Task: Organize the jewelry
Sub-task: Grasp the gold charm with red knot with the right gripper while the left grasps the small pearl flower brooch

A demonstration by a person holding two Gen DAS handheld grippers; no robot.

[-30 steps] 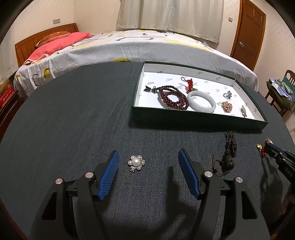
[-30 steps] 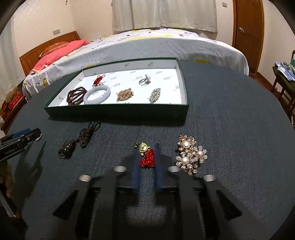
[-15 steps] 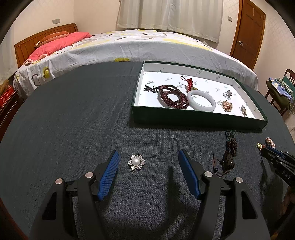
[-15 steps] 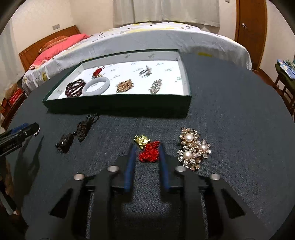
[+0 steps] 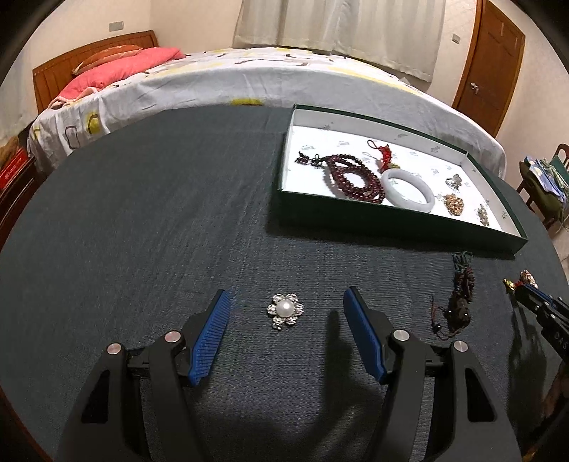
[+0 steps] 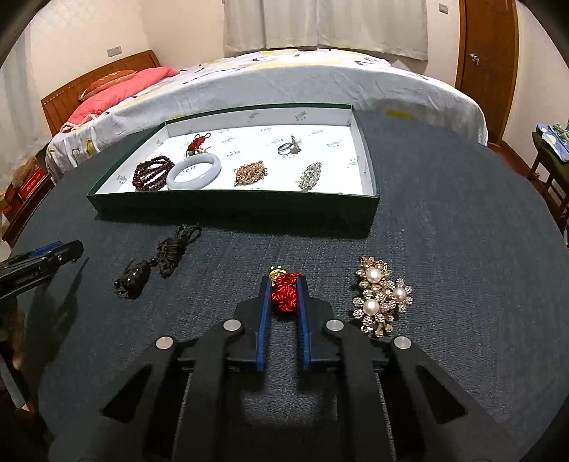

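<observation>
The right gripper (image 6: 283, 284) closes its fingers (image 6: 264, 302) from a loose straddle onto the red knotted charm (image 6: 284, 296)

We list one round table (image 6: 444, 220), dark cloth top. On it we count a green tray (image 6: 234, 209), flower brooch (image 5: 285, 310), pearl brooch (image 6: 382, 296), dark tassel charm (image 6: 156, 261), red knot charm (image 6: 284, 293).

Behind the dark table (image 5: 142, 213) stands a bed (image 5: 249, 81) with a pink pillow (image 5: 121, 69); white curtains (image 6: 323, 25) and a wooden door (image 6: 487, 46) beyond.
</observation>
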